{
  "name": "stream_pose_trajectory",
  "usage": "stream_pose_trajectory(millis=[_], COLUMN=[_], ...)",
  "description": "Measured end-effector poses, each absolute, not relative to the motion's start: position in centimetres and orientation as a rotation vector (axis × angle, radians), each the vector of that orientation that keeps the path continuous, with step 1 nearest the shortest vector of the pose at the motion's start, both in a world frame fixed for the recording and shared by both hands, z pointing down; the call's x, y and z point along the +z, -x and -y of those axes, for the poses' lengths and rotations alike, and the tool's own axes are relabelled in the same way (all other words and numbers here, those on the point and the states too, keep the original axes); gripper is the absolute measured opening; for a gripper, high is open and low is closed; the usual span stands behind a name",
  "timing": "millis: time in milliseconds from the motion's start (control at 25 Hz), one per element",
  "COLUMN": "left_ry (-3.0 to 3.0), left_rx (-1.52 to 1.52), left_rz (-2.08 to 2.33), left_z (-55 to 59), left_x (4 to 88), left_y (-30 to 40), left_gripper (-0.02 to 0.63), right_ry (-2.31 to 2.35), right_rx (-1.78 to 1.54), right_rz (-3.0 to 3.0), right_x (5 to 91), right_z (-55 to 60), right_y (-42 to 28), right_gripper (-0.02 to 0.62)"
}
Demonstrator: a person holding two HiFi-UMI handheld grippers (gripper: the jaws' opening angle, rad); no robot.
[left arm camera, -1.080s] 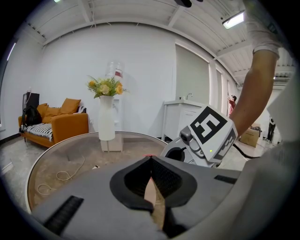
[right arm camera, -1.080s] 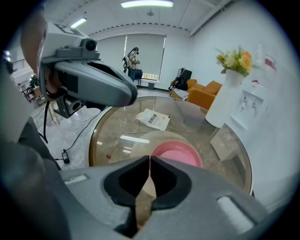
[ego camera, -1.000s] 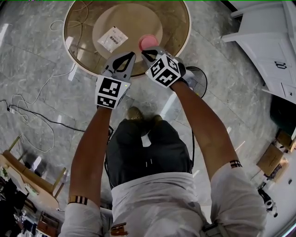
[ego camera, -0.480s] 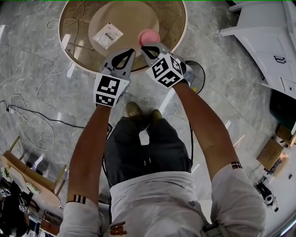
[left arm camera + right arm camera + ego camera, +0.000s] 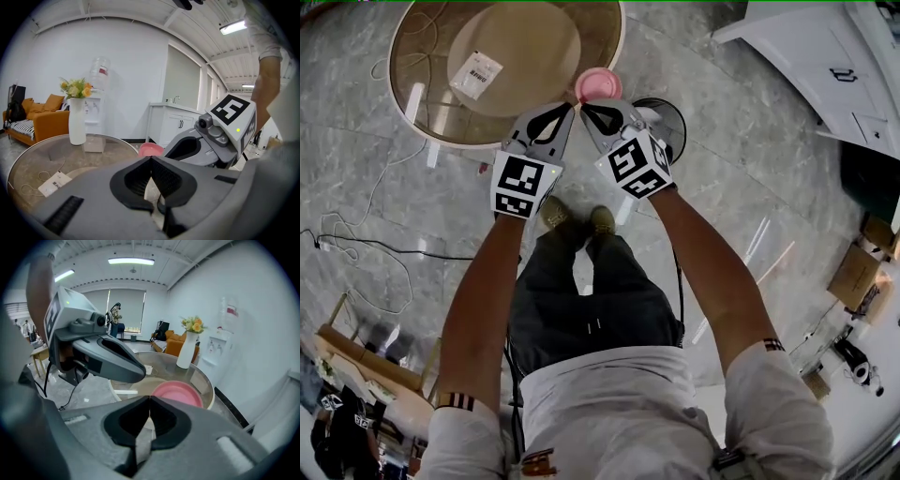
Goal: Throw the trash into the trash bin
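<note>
Drifted right along the surface [image 5: 422, 105], left claw [image 5: 569, 107] and right claw [image 5: 584, 103] were clamped shut, empty; white packet [image 5: 476, 74] lay far-left, nearer the left claw.

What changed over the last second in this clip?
The right gripper, shut on the rim of the pink round dish, carried it from mid-table to the edge of the round glass table, toward the black round bin. The shut, empty left gripper moved alongside. The white packet stayed put.
</note>
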State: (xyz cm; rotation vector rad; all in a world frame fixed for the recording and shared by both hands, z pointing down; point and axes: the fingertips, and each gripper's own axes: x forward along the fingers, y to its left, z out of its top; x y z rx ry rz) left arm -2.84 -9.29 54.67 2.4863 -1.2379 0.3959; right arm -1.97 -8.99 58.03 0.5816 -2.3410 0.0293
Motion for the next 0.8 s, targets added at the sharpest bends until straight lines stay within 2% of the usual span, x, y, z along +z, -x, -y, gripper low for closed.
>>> stream_pose_trajectory(millis=[440,800], left_ry=[-2.555,-2.563], left_rx=[0.412,0.436], left_rz=[1.127,1.105], left_z=[6.5,5.6], left_x=[53.0,52.1], left_y=[-7.9,-11.8], left_gripper=[0.000,0.000], right_ry=[-0.749,-0.806], right_rx=[0.155,0.225], right_rz=[2.220,2.130], right_x=[58.6,60.7], right_z=[6.1,5.8], right_y=[-13.4,-20.5], right_gripper=[0.006,0.020])
